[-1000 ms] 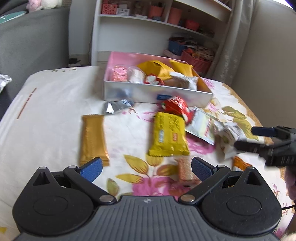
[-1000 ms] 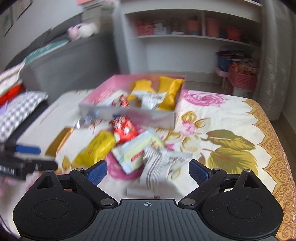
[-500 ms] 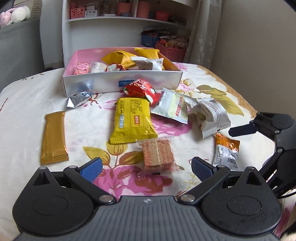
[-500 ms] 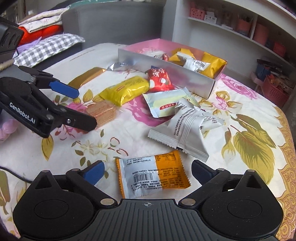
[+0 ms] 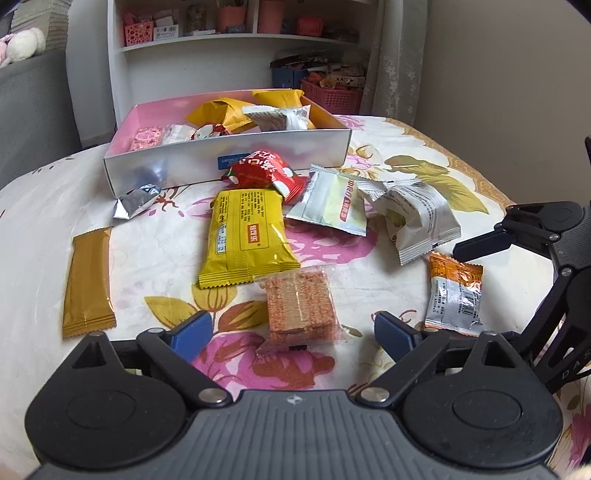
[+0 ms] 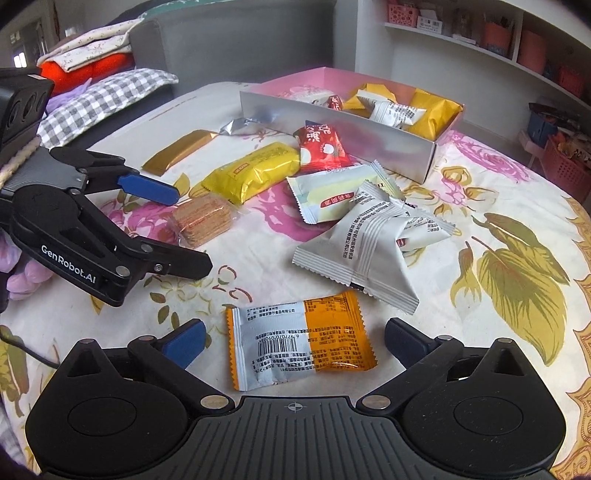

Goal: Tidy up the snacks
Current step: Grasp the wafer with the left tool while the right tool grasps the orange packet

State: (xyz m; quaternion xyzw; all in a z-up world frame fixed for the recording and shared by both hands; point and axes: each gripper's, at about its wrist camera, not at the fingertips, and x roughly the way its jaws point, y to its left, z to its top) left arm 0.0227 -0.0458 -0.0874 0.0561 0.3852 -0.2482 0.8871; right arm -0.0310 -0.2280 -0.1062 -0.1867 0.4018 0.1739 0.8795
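Several snack packs lie on a floral cloth in front of a pink-lined box (image 5: 229,155) that holds more snacks. My left gripper (image 5: 295,334) is open and empty, with a clear-wrapped orange wafer (image 5: 301,308) lying between its fingers. My right gripper (image 6: 295,341) is open and empty, straddling an orange-and-white packet (image 6: 299,349); that packet also shows in the left wrist view (image 5: 454,291). Loose on the cloth are a yellow pack (image 5: 247,236), a red pack (image 5: 264,173), a gold bar (image 5: 88,280), a pale green-white pack (image 5: 332,203) and a white striped pack (image 6: 373,243).
A small silver wrapper (image 5: 135,201) lies by the box's front left corner. White shelves (image 5: 236,33) and a pink basket (image 5: 330,96) stand behind the bed. A grey sofa with a checked pillow (image 6: 103,99) lies to the left. The bed edge (image 6: 580,236) runs along the right.
Both grippers have come down and closer to the cloth. The left now has the wafer between its fingers, and the right has the orange-and-white packet between its fingers. Both stayed open.
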